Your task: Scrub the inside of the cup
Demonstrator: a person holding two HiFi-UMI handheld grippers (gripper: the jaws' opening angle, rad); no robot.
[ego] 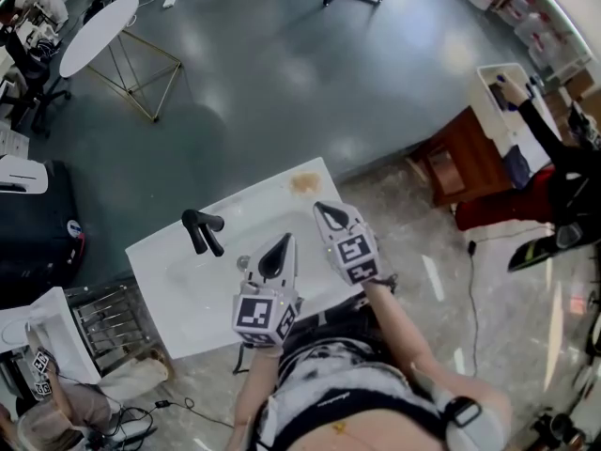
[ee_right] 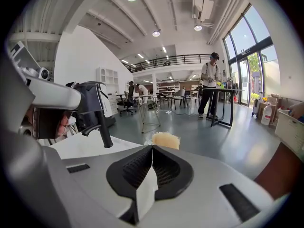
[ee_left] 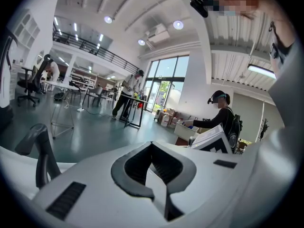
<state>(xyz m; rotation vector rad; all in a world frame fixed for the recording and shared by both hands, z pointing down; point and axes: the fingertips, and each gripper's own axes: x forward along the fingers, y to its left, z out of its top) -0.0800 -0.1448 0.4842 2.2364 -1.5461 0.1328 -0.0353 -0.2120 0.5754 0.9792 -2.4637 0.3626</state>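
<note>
A white sink counter [ego: 188, 294] carries a black faucet [ego: 202, 230] and a tan sponge [ego: 304, 183] at its far right corner. Over the basin my left gripper [ego: 285, 241] is shut with nothing in it. Just right of it, my right gripper [ego: 322, 207] is also shut and empty, pointing toward the sponge. A small grey round thing [ego: 243, 263] shows beside the left gripper; I cannot tell whether it is the cup. In the right gripper view the right gripper [ee_right: 152, 148] faces the sponge [ee_right: 165, 139] and faucet [ee_right: 97, 122]. In the left gripper view the left gripper [ee_left: 152, 144] points past the faucet [ee_left: 40, 151].
A black suitcase [ego: 38, 224] and a wire rack [ego: 108, 318] stand left of the counter. A round white table [ego: 99, 31] stands far back left. A wooden cabinet [ego: 465, 163] and a seated person [ego: 554, 148] are to the right. Cables lie on the floor.
</note>
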